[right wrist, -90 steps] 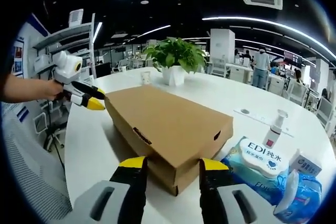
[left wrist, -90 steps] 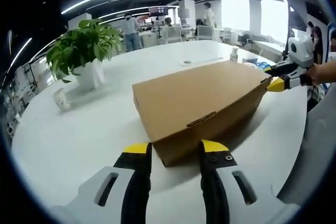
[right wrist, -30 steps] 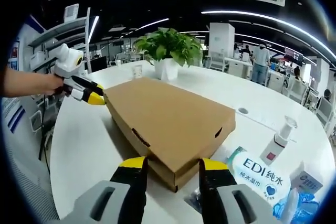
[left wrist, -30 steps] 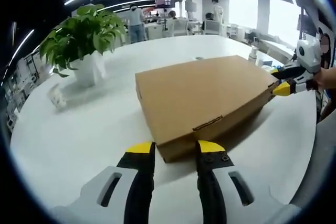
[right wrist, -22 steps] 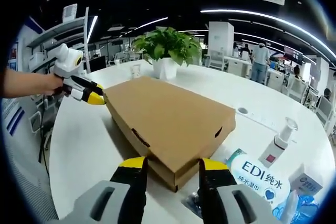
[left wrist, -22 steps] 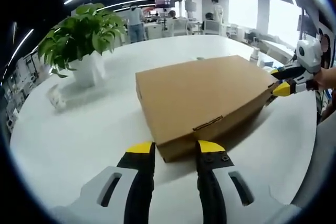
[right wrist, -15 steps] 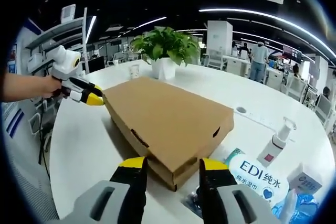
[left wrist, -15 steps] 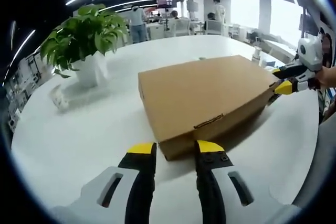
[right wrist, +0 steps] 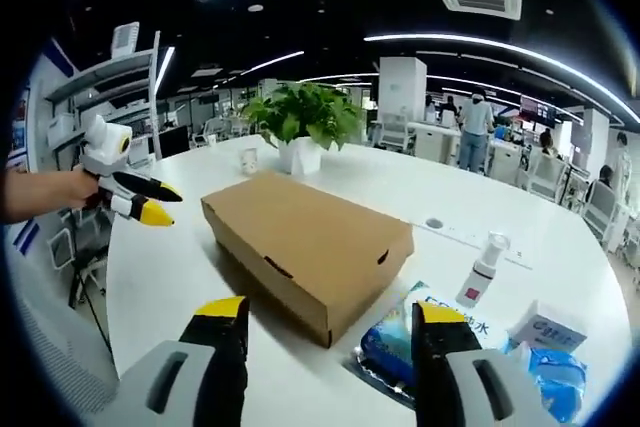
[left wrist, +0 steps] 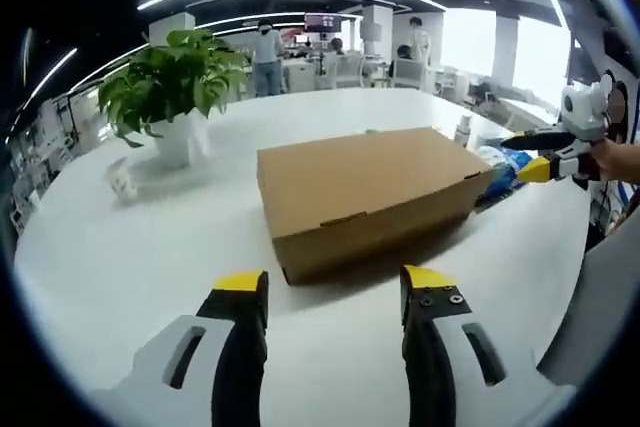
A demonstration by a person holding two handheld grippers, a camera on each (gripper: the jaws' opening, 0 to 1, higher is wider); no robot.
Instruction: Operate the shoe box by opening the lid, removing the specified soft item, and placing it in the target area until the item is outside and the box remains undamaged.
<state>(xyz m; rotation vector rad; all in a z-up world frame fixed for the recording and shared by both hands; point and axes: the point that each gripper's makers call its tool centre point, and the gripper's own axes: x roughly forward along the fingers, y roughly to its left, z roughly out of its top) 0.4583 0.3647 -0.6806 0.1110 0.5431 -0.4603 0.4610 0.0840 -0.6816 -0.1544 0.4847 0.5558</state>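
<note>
A closed brown cardboard shoe box point(left wrist: 360, 197) lies flat on the white round table point(left wrist: 130, 267), lid down. My left gripper point(left wrist: 333, 282) hovers open a short way in front of the box's near end, touching nothing. At the box's far right end my right gripper point(left wrist: 527, 155) is held by a hand, apart from the box. In the right gripper view the box point(right wrist: 310, 237) sits ahead of my right gripper point(right wrist: 331, 312), whose jaws stand wide open and empty. My left gripper point(right wrist: 160, 202) floats at the left, clear of the box. The box's contents are hidden.
A potted plant point(left wrist: 170, 97) and a small paper cup point(left wrist: 122, 182) stand at the far side of the table. A blue wet-wipes pack point(right wrist: 430, 337), a spray bottle point(right wrist: 483, 267) and a small white carton point(right wrist: 545, 332) lie right of the box. People and desks fill the office behind.
Both grippers have drawn back from the box's ends, and their jaws have spread wider. The box stays closed on the table.
</note>
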